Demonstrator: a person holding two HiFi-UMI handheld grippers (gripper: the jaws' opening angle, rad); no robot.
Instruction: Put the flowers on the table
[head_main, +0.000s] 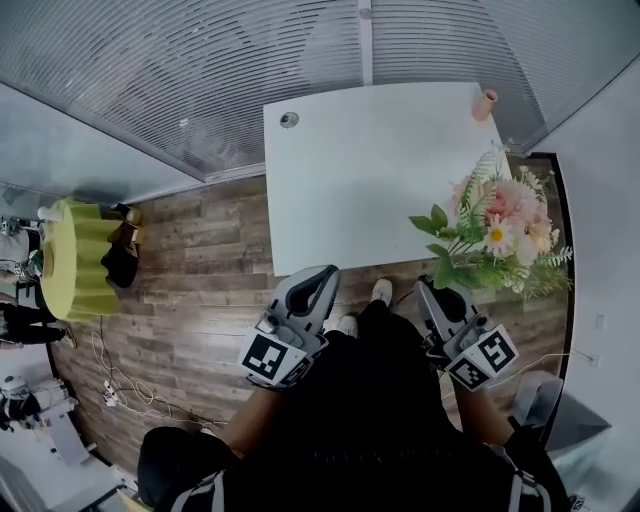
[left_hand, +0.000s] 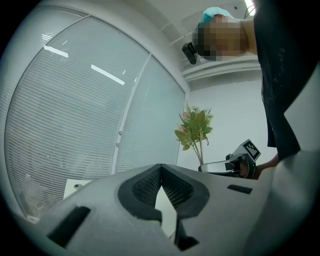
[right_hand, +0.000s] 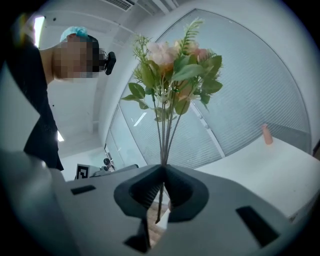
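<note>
A bunch of pink and cream flowers (head_main: 497, 232) with green leaves stands upright in my right gripper (head_main: 441, 291), beyond the white table's (head_main: 370, 170) near right corner. In the right gripper view the thin stems (right_hand: 164, 145) run down between the jaws, which are shut on them, and the blooms (right_hand: 172, 60) rise above. My left gripper (head_main: 318, 282) is shut with nothing in it, held near the table's front edge. In the left gripper view the flowers (left_hand: 195, 128) and the right gripper (left_hand: 235, 163) show to the right.
A small pink object (head_main: 485, 104) stands at the table's far right corner, and a round cable hole (head_main: 289, 119) is at its far left. Window blinds run behind the table. A yellow-green seat (head_main: 75, 259) stands at the left on the wood floor.
</note>
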